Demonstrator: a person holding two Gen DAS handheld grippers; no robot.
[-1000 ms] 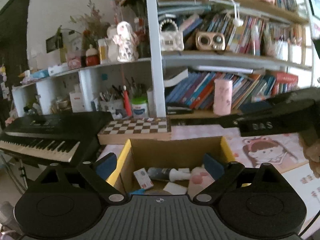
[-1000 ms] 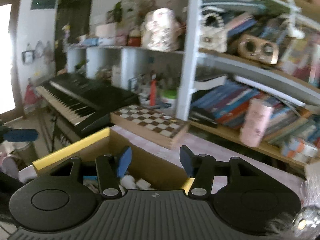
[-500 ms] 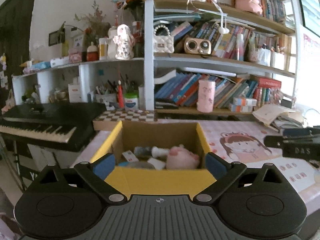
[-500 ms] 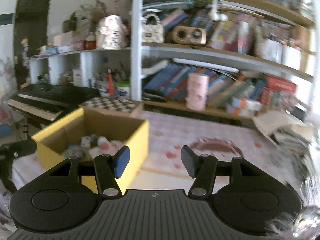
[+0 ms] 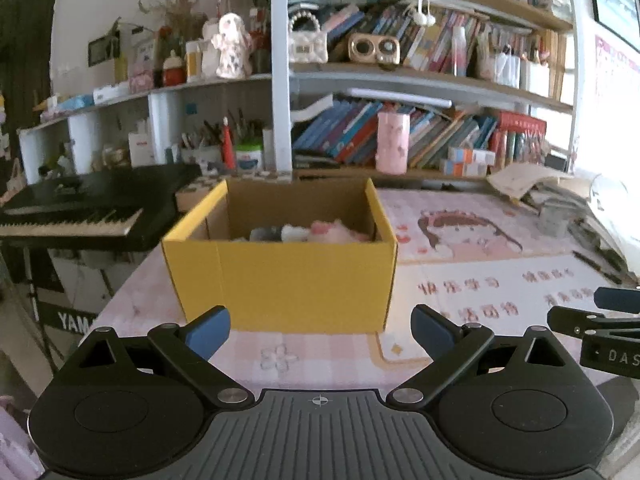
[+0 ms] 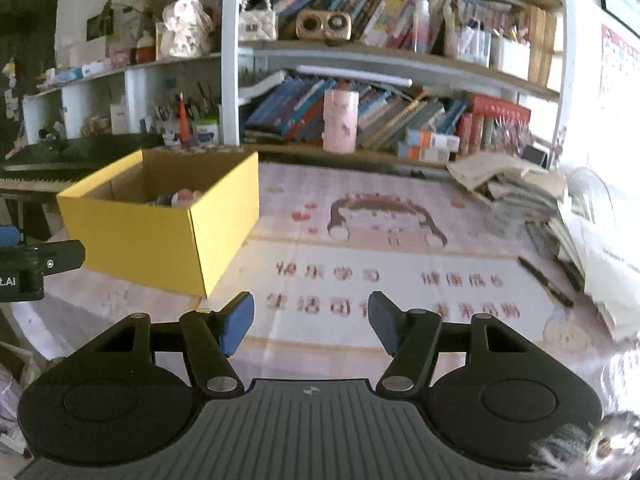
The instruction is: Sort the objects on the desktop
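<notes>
1. Left wrist view: the left tool (image 5: 320,330) is wide open and holds nothing. Its two blue fingertips (image 5: 209,330) hang over the pink bench (image 5: 320,354).
2. The yellow box (image 5: 286,276) sits on the bench just in front of the left tool, not touching it. It is open at the top.
3. Inside the box lie a pink fluffy toy (image 5: 334,232) and some small grey and white things (image 5: 276,234). They are too blurry to name.
4. A black keyboard (image 5: 80,216) stands to the left of the box. A bookshelf (image 5: 400,80) full of books is behind it, with a pink cup (image 5: 393,143) standing at its foot.
5. The right tool (image 5: 600,320) peeks in at the right edge, well apart from the box.
6. Right wrist view: the right tool (image 6: 311,322) is open too, with nothing between its blue fingertips (image 6: 238,322). It hangs over the pink mat with a cartoon girl (image 6: 384,220) and red writing.
7. The yellow box (image 6: 160,236) is to the left of this tool, near it but apart.
8. A messy pile of papers (image 6: 532,192) lies on the right side of the bench.
9. The left tool (image 6: 36,268) shows at the left edge, beside the box.
</notes>
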